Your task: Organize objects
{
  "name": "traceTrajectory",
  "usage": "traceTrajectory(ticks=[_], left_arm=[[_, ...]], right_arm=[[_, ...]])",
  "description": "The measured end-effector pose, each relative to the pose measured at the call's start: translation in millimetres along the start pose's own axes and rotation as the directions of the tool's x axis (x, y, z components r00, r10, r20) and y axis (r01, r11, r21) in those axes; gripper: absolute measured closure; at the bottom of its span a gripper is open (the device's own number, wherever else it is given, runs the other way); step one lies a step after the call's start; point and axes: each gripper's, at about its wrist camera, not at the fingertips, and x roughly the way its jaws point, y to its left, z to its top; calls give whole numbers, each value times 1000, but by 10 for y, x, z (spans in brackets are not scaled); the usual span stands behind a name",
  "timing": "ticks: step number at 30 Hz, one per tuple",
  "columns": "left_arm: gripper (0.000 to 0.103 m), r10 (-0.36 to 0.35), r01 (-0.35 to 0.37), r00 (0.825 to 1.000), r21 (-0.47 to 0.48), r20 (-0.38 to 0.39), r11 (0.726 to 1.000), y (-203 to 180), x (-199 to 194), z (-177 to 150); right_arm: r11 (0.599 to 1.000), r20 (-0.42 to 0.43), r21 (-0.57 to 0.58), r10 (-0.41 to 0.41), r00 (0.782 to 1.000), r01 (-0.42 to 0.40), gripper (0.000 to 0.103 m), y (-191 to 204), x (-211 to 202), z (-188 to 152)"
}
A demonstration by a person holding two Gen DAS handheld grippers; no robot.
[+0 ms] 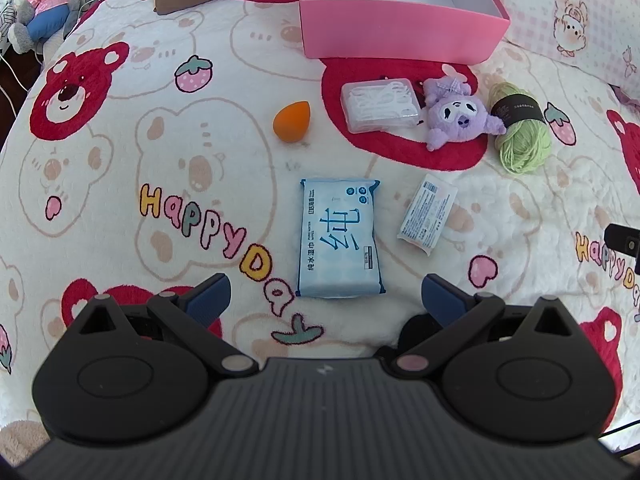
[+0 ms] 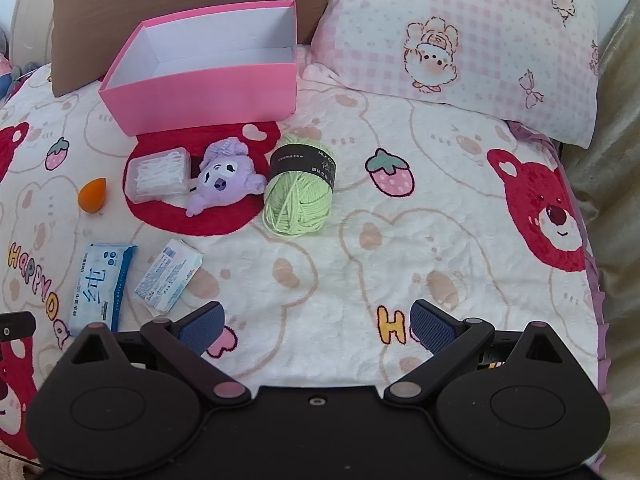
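So we've got both grippers hanging over the bed (image 2: 400, 240) with nothing in them. The left gripper (image 1: 326, 294) has its fingers spread wide, lined up right at the near end of the blue wet wipes pack (image 1: 340, 240). The right gripper (image 2: 316, 324) is spread too, over bare blanket, well short of the green yarn ball (image 2: 300, 192).

The open pink box (image 2: 208, 92) sits toward the head of the bed by the pillow (image 2: 460, 32), looking empty as far as we can see in. In front of it: a clear case of floss picks (image 1: 380, 106), a purple plush toy (image 1: 456, 114) touching the yarn, an orange makeup sponge (image 1: 292, 122) off to the left, and a small white packet (image 1: 428, 214) beside the wipes.

We reckon the wipes go first. The pack is soft and a bit slick, so pinch across its narrow width near the middle, not the crimped ends. Yarn and plush are light and squishy, easy anywhere. The floss case is stiff and smooth, so grip its long sides.
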Motion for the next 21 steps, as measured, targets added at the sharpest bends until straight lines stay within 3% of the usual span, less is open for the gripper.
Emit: traceTrajectory(ticks=[21], left_arm=[[0, -16, 16, 1000, 0, -14, 1000, -20, -5, 19]], right_arm=[[1000, -14, -4, -6, 1000, 6, 2, 27, 26, -3]])
